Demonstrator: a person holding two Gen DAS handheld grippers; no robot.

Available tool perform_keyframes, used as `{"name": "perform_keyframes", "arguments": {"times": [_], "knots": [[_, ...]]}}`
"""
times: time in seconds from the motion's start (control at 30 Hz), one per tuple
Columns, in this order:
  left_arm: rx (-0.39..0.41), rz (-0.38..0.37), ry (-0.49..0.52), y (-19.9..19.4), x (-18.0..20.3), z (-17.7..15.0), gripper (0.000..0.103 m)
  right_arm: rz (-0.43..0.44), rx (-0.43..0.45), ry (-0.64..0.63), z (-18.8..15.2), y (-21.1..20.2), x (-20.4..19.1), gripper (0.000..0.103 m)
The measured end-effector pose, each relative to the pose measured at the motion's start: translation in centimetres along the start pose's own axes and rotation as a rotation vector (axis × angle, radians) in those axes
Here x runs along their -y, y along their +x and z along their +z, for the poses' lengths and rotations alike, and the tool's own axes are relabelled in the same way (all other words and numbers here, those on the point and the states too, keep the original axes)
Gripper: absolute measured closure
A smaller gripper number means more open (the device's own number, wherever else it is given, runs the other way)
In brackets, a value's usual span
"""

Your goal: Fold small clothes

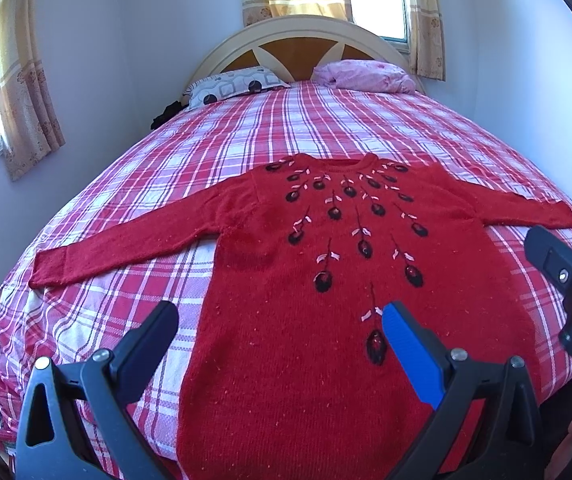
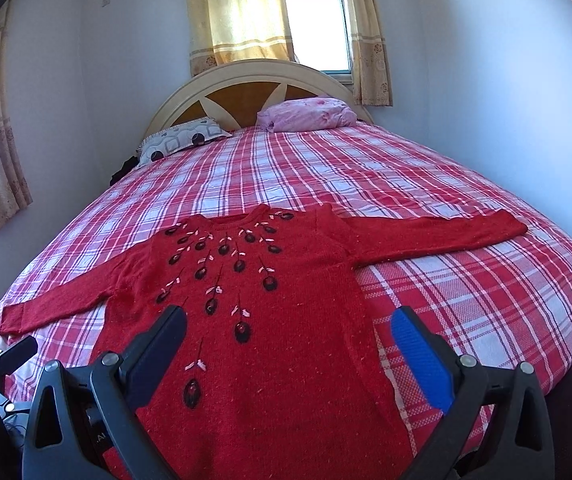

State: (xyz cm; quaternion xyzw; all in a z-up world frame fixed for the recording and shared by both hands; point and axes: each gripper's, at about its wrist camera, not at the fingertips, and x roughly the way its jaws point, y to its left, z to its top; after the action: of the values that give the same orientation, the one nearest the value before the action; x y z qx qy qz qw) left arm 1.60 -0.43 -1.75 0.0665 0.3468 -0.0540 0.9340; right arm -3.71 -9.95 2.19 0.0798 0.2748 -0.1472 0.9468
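Observation:
A red knit sweater [image 1: 286, 272] with dark embroidered flowers lies flat, front up, on the plaid bed, both sleeves spread out; it also shows in the right wrist view [image 2: 286, 320]. My left gripper [image 1: 279, 320] is open and empty, held above the sweater's lower left part. My right gripper [image 2: 290, 324] is open and empty above the lower right part. The right gripper also shows at the right edge of the left wrist view [image 1: 566, 272]. The left gripper shows at the left edge of the right wrist view [image 2: 5, 364].
The bed [image 1: 245, 132] has a red and white plaid sheet. A patterned pillow [image 1: 233, 86] and a pink pillow [image 1: 366, 76] lie by the headboard [image 1: 298, 36]. Walls stand close on both sides. Curtained windows are behind and at left.

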Motion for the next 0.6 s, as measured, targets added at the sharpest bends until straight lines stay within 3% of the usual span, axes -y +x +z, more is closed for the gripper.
{"name": "perform_keyframes", "arguments": {"times": [0.6], "knots": [[-0.060,-0.025,0.028,5.2,1.9,3.2,0.000,-0.037,-0.067,0.069,2.1,6.4,2.8,0.001]]}}
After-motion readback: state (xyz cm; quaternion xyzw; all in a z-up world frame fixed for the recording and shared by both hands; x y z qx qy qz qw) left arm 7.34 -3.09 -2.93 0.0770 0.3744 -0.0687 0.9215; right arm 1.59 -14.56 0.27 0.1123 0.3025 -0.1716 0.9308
